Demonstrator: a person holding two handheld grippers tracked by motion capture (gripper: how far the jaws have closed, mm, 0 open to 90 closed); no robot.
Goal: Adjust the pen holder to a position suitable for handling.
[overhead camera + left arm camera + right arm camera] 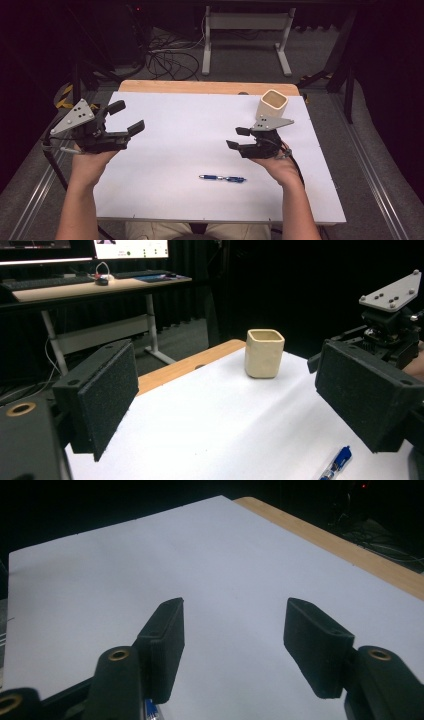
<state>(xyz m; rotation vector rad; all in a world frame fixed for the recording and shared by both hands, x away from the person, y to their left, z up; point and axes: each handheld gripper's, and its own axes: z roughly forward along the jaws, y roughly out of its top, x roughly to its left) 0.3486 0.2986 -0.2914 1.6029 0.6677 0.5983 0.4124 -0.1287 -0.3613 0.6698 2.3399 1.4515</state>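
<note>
The blue pen (222, 178) lies flat on the white table (180, 150), well in front of the cream cup (273, 104) — nearer the right gripper (236, 138), jaws apart, empty. The left gripper (126, 117) gapes wide, empty too.

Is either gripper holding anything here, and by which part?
Nothing is held. Left gripper and right gripper both have empty jaws; the blue ballpoint pen lies untouched on the white table.

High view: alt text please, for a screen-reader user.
A person holds the left tongs and the right tongs, both open and empty, above a white table. A blue pen lies near the front edge; a cream cup stands upright at the far right.
</note>
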